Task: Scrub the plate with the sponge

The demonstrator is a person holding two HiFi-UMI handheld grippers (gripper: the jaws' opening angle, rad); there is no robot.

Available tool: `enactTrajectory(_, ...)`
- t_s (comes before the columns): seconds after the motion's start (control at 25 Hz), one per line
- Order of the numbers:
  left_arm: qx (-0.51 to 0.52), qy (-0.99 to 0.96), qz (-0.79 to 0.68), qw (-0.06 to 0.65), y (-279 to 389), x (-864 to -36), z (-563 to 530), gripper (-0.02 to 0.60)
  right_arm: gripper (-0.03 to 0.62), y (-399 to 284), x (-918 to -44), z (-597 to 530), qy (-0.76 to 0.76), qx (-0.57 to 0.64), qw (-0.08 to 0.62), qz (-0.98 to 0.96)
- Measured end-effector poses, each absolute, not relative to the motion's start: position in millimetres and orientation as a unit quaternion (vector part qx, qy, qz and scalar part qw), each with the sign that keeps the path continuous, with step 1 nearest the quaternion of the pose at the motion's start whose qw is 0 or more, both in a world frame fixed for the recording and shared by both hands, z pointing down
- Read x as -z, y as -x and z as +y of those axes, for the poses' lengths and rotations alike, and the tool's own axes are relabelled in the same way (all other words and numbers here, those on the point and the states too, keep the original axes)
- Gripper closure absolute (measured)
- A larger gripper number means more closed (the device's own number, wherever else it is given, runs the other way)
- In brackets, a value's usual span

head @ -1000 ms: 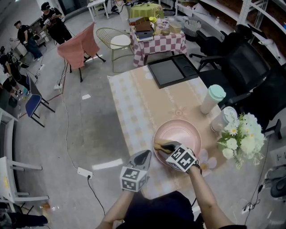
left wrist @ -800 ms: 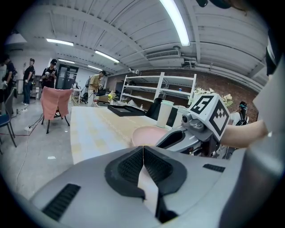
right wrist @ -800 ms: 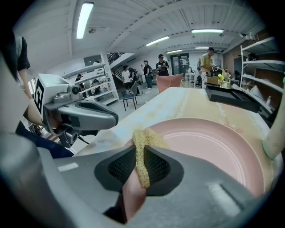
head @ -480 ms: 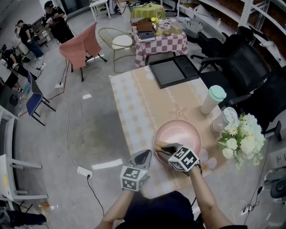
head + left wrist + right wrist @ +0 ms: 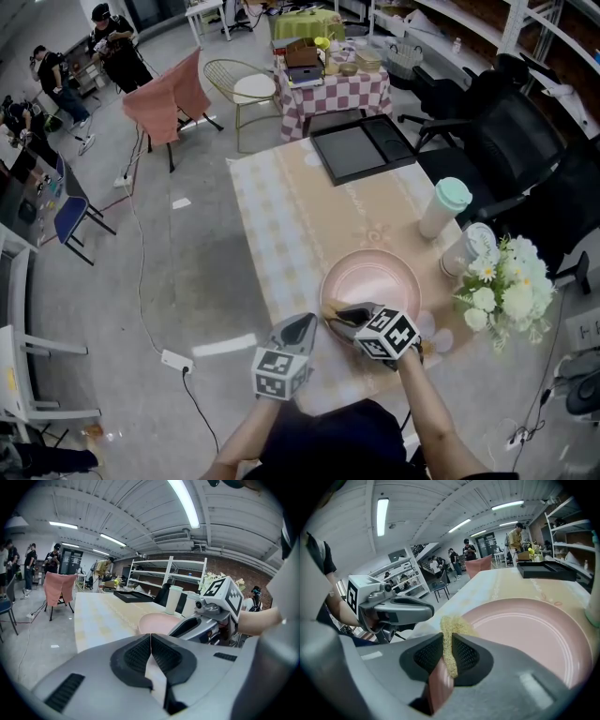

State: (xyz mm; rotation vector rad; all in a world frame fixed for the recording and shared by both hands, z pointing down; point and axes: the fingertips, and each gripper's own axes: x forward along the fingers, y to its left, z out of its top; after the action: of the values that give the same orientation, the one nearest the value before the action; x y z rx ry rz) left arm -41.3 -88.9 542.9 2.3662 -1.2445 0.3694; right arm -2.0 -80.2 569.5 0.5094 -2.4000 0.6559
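A person stands at the near end of a long table covered with a beige and pale checked cloth (image 5: 281, 216), holding a grey two-jaw tool in each hand. The right gripper (image 5: 339, 315) has its jaws pinching a thin, coarse yellow sponge (image 5: 451, 627) that stands on edge between the ridged black pads. The sponge sticks out past the jaw tips and meets the near left rim of a round, shallow pink plate (image 5: 375, 281). The plate lies flat on the cloth at the table's near right part, and its inside looks bare and glossy. The left gripper (image 5: 302, 328) is just to the left of the right one, near the table's near left corner. Its jaws are pressed together with nothing between them, and it points toward the far end of the table. To the right of the plate is a bunch of white flowers (image 5: 506, 291). Beyond the plate a tall white tumbler with a mint green lid (image 5: 444, 208) stands upright. A flat black tray (image 5: 361, 150) lies at the far end of the table. Black office chairs (image 5: 506, 131) stand to the right.
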Motion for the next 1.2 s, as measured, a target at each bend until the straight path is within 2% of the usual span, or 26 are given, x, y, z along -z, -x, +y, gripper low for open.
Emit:
enactTrajectory(0.52, -0.133, -0.852, -0.457, 0.218, 44.7, -544.7, -88.8, 0.569, 0.536, 8.0, -552.1, -68.3, -0.162, -0.250, 0.276, -0.914)
enactTrajectory(1.2, -0.132, -0.849, -0.462, 0.219, 47.9, -546.8, -93.1, 0.569, 0.536, -10.7, -528.2, -97.8, -0.187, -0.190, 0.300, -0.916)
